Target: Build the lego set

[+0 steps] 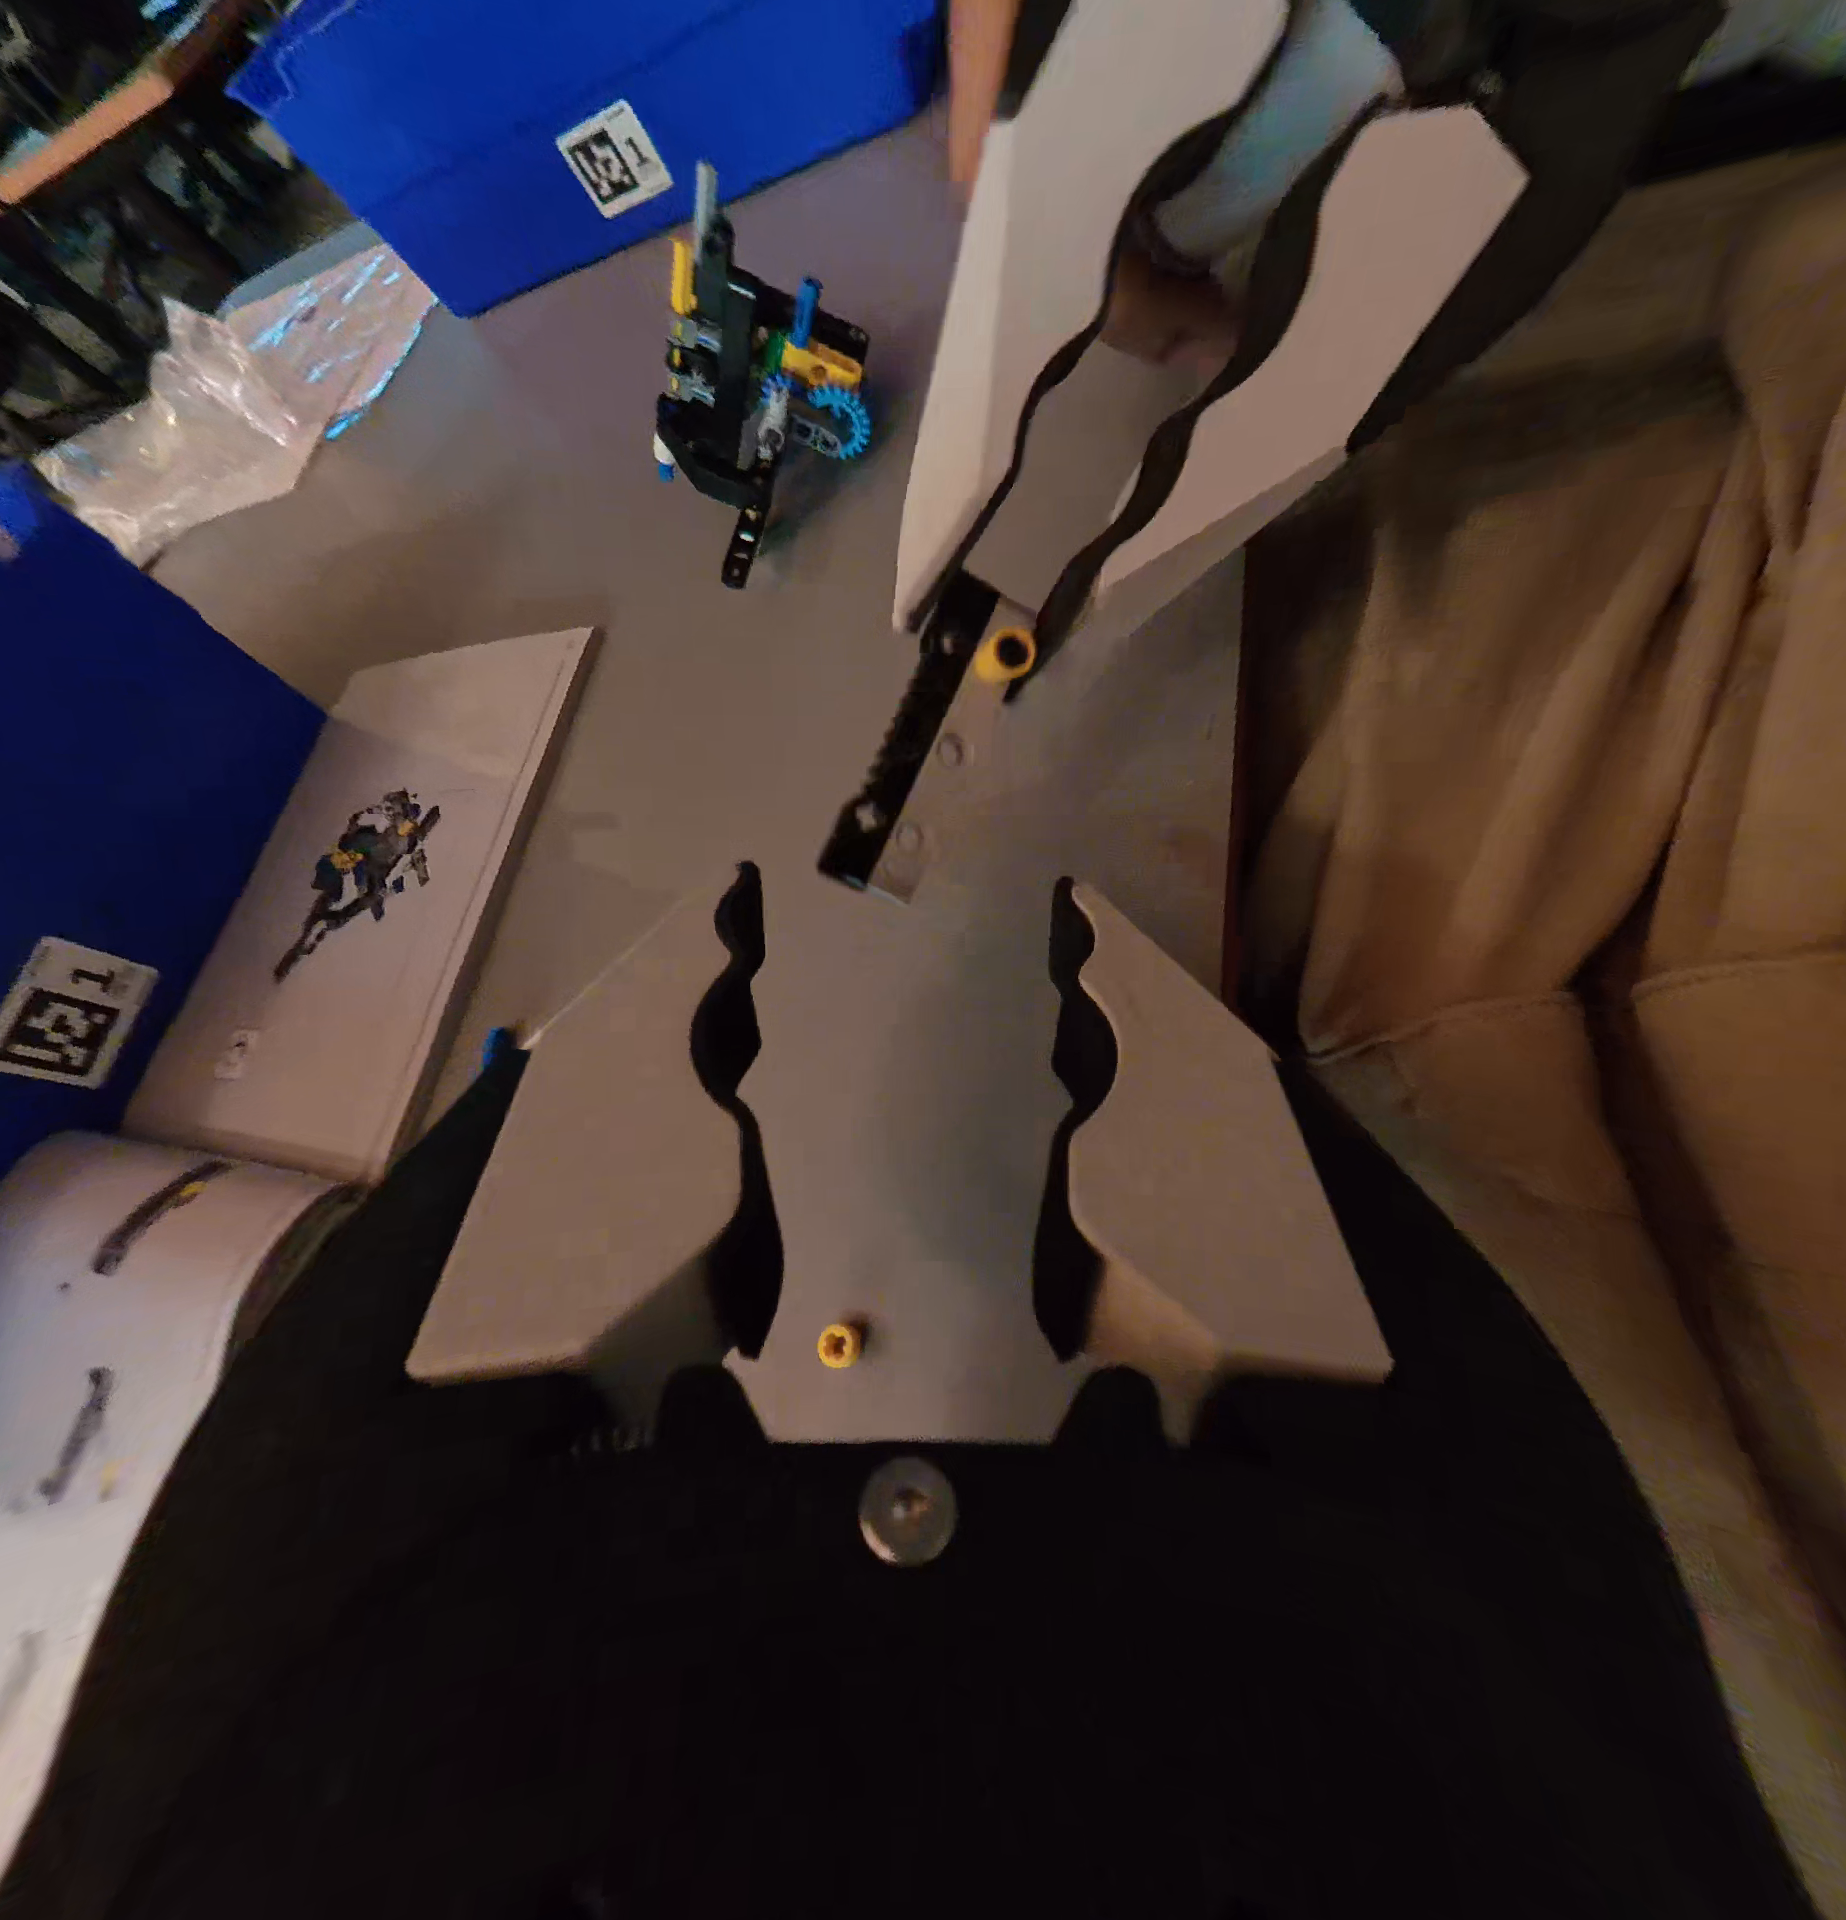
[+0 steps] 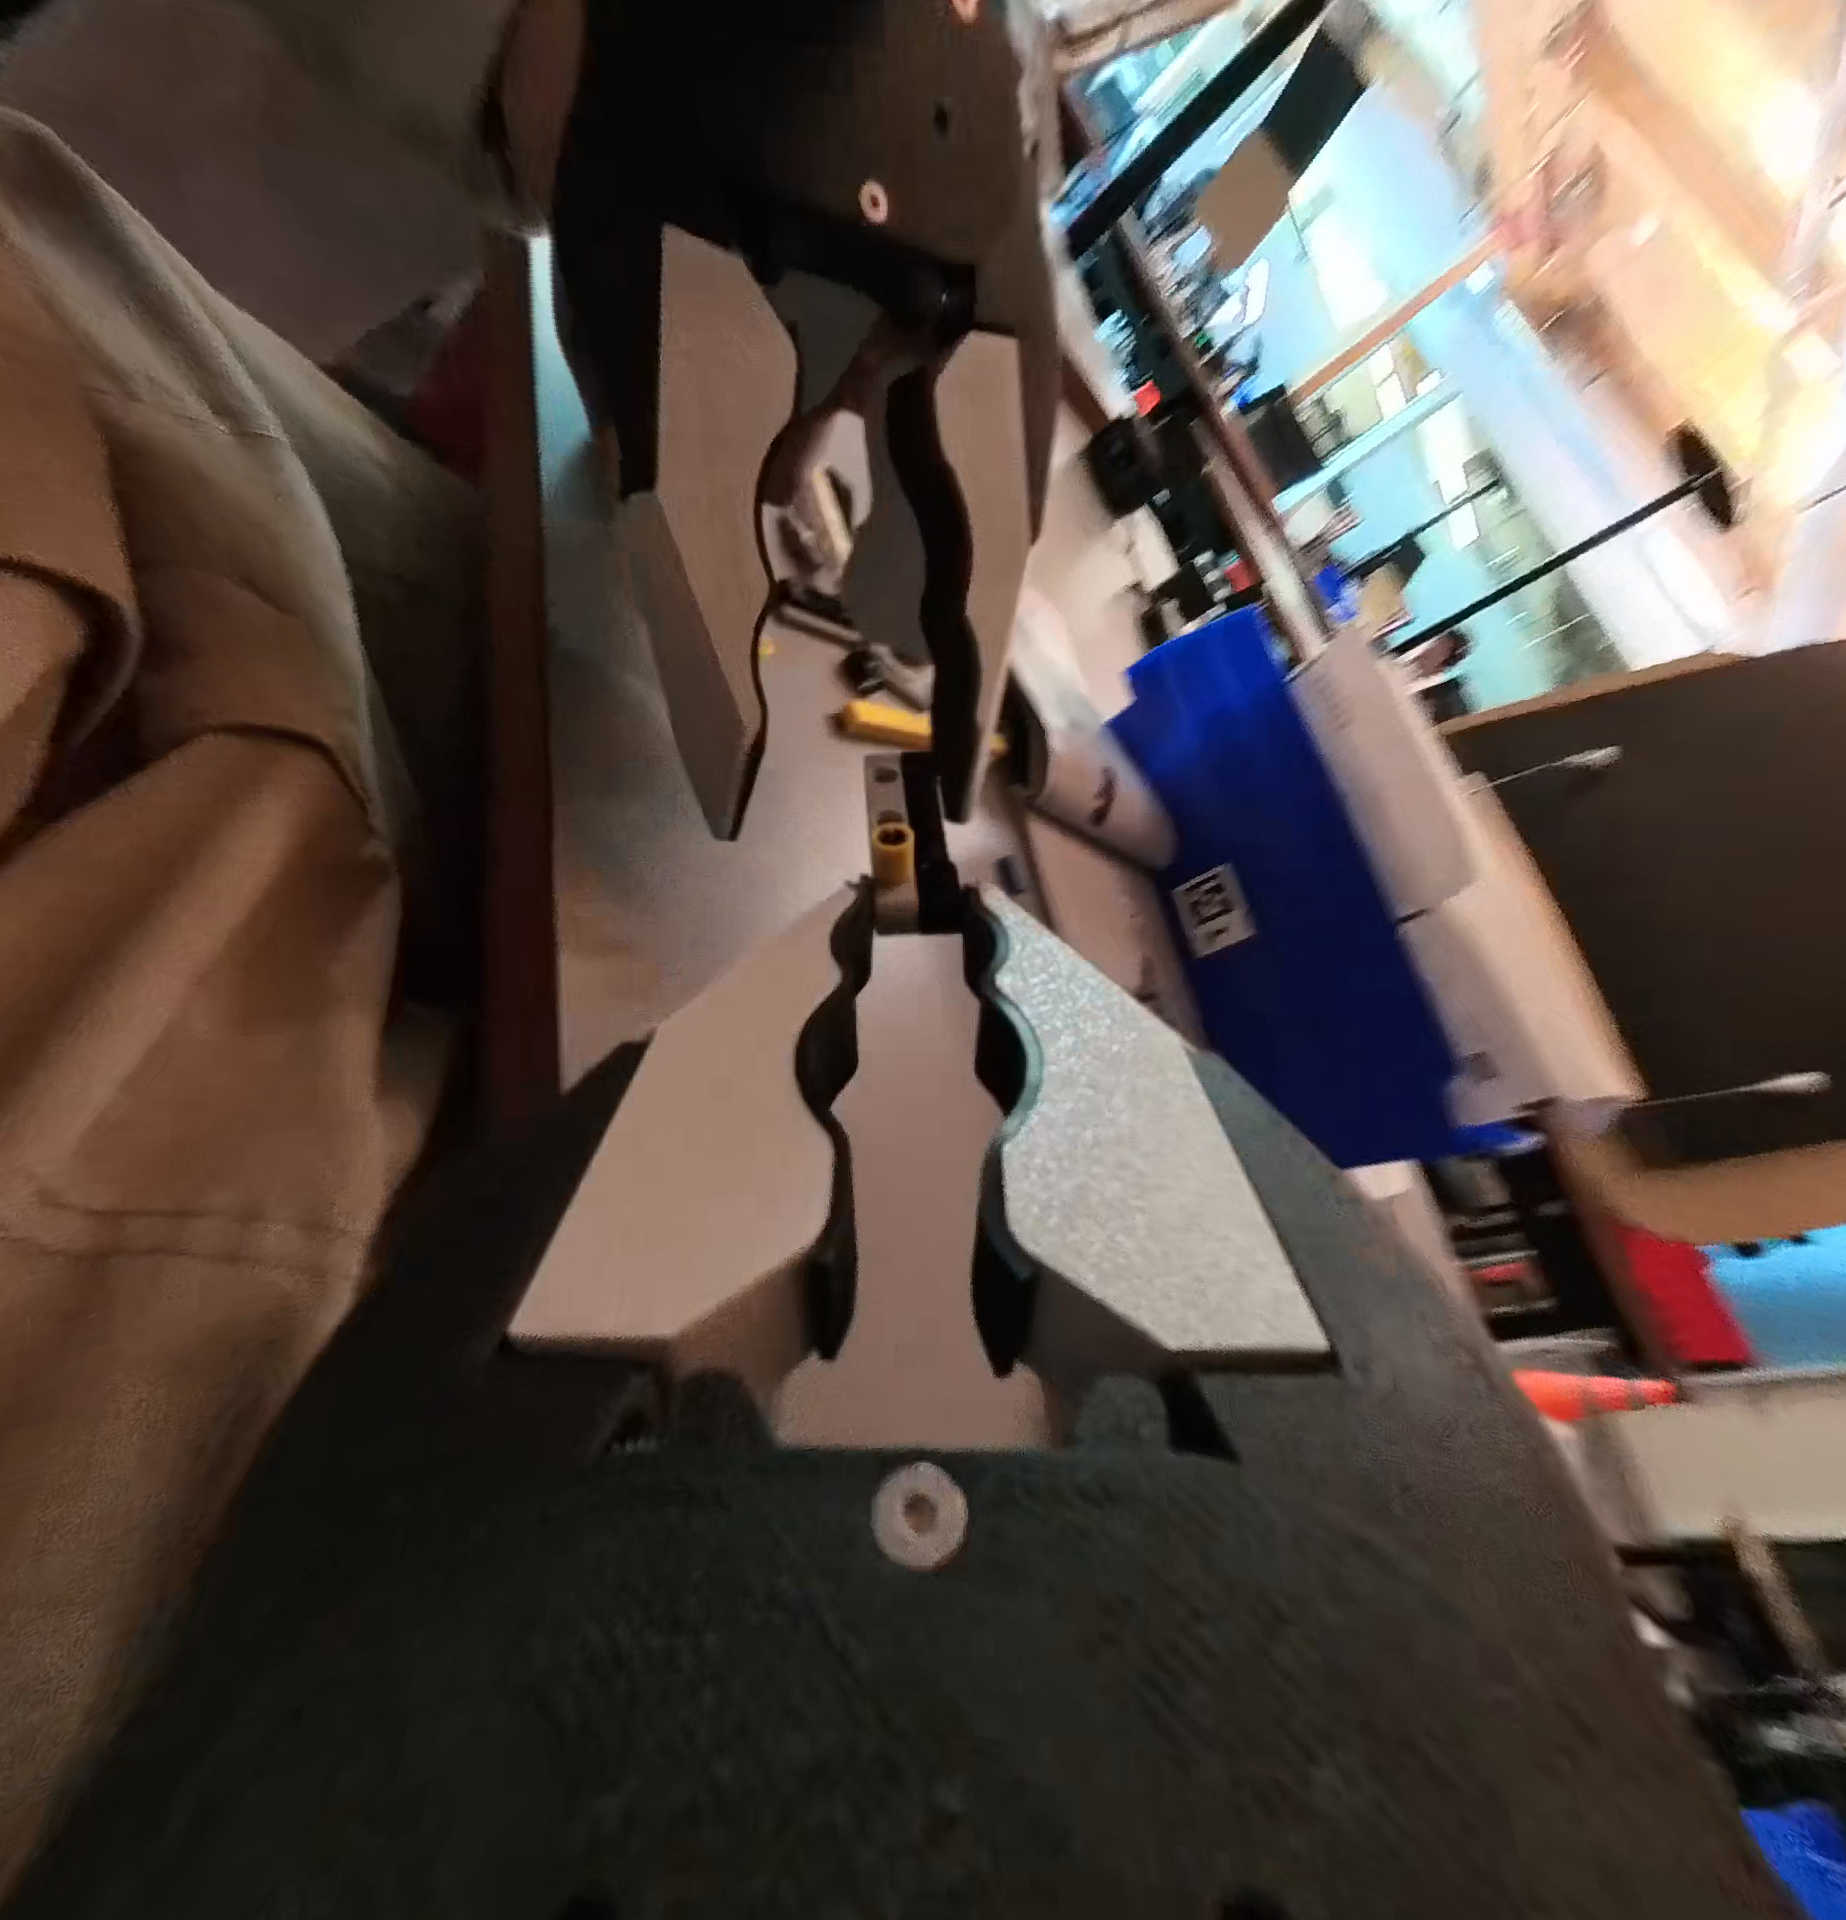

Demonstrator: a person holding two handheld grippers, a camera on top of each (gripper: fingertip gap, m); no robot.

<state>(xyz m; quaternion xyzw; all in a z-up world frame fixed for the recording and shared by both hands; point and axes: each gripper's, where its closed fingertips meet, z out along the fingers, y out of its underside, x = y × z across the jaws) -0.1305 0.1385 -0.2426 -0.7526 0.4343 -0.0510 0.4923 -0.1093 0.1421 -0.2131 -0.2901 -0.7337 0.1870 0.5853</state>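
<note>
My right gripper [image 2: 914, 899] is shut on a short assembly of a black beam [image 2: 929, 831] and a grey beam [image 2: 883, 790] with a yellow pin [image 2: 891, 844] sticking out of it. In the left wrist view the right gripper [image 1: 986, 618] comes in from the upper right and holds the black beam [image 1: 898, 748] in the air, pointing at my left gripper [image 1: 903, 894]. The left gripper is open, and the free end of the assembly lies just at its fingertips. A small yellow pin [image 1: 841, 1343] lies on the table below. The part-built model [image 1: 753, 374] stands farther back.
An open instruction booklet [image 1: 379, 883] lies at the left, beside blue bins [image 1: 586, 114] and clear plastic bags [image 1: 202, 416]. A person's tan trousers [image 1: 1573, 935] fill the right side. A yellow piece [image 2: 877, 720] lies on the grey table [image 1: 607, 540]. My right fingertips sit around 4 centimeters from my left ones. The part-built model [image 1: 753, 374] lies around 15 centimeters away from my right fingertips.
</note>
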